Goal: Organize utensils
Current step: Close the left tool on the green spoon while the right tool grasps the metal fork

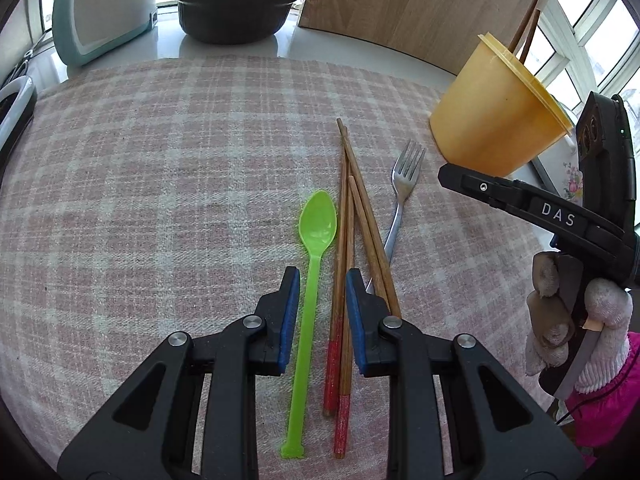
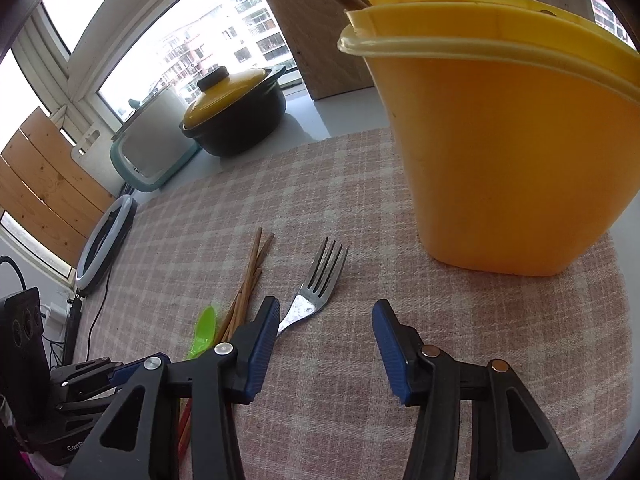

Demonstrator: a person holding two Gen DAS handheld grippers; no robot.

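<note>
A green plastic spoon, several wooden chopsticks with red ends and a metal fork lie side by side on the pink checked cloth. My left gripper is open, low over the cloth, its jaws astride the spoon handle and two chopsticks. A yellow plastic holder with two chopsticks in it stands at the right. My right gripper is open and empty, just in front of the holder, with the fork by its left finger. The spoon and chopsticks lie further left.
A black pot with a yellow lid and a teal-rimmed appliance stand at the back. A wooden board leans behind the holder. A ring light lies at the cloth's left edge. The right hand and its gripper body are at right.
</note>
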